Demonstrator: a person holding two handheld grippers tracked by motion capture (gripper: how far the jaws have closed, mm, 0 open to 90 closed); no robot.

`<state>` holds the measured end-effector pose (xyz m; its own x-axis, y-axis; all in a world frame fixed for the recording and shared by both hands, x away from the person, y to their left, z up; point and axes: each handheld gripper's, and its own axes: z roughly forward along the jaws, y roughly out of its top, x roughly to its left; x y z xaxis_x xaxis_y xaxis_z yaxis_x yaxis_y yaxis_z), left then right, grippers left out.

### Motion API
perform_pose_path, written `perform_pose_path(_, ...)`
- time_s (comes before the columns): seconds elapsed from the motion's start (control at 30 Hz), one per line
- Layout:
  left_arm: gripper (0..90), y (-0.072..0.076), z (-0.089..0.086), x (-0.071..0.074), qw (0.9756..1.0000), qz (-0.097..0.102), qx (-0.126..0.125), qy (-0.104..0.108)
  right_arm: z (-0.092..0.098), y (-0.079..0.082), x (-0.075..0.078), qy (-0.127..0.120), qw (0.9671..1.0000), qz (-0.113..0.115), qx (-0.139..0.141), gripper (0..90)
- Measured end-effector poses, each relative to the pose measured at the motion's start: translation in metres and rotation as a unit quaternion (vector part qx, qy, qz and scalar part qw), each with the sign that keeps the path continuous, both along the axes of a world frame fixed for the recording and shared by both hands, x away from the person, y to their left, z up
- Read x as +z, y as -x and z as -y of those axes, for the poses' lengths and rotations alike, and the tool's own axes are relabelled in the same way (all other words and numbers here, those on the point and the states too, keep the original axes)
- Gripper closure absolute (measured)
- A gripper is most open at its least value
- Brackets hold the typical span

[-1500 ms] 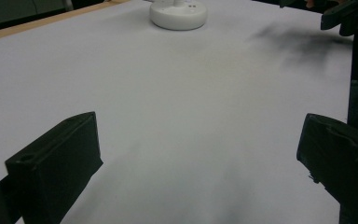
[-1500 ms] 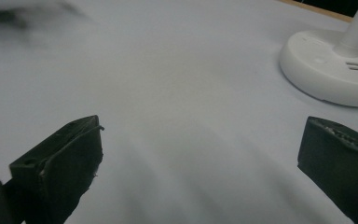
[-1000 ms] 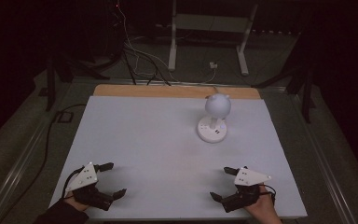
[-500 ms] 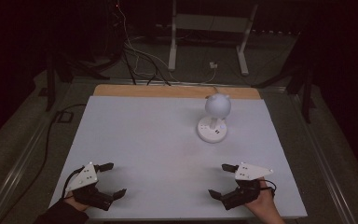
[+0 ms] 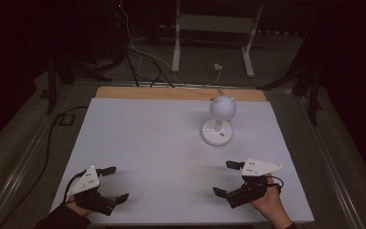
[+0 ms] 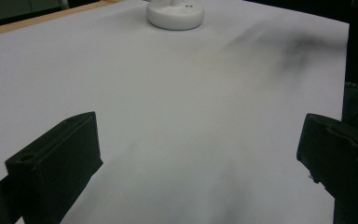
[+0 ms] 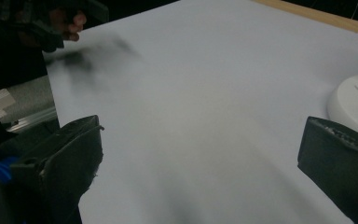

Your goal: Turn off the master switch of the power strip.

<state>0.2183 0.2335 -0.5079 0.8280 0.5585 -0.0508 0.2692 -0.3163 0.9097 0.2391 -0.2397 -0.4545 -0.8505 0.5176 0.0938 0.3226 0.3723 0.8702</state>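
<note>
A small white lamp (image 5: pixel 220 119) with a round head and a disc base stands on the white table (image 5: pixel 162 143), right of centre toward the back. Its base (image 6: pixel 175 14) lies far ahead in the left gripper view, and the base's rim (image 7: pixel 354 105) sits at the right edge of the right gripper view. My left gripper (image 5: pixel 114 183) rests near the front left corner, open, nothing between its fingers. My right gripper (image 5: pixel 225 178) is near the front right, open and empty, a short way in front of the lamp.
A wooden strip (image 5: pixel 181 93) runs along the table's far edge. Cables (image 5: pixel 138 52) and a white stand (image 5: pixel 214 43) are on the dark floor beyond. A cable (image 5: pixel 47 143) trails down the left side. The other hand (image 7: pixel 60 23) holding its gripper appears far off in the right gripper view.
My right gripper has lifted and shifted slightly forward toward the lamp. The left gripper and the lamp have stayed put.
</note>
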Motion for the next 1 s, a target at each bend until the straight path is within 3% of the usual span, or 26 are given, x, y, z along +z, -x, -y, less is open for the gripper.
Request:
perform_pose_path(0.57,0.1,0.000,0.000,0.000,1.0000,-0.001,-0.001,0.003,0.009,-0.019,0.025,-0.003,0.9995,0.020,-0.023,0.0)
perform_pose_path(1.0,0.1,0.000,0.000,0.000,1.0000,0.000,-0.002,0.003,0.017,-0.037,0.032,-0.004,0.9986,0.026,-0.045,0.0)
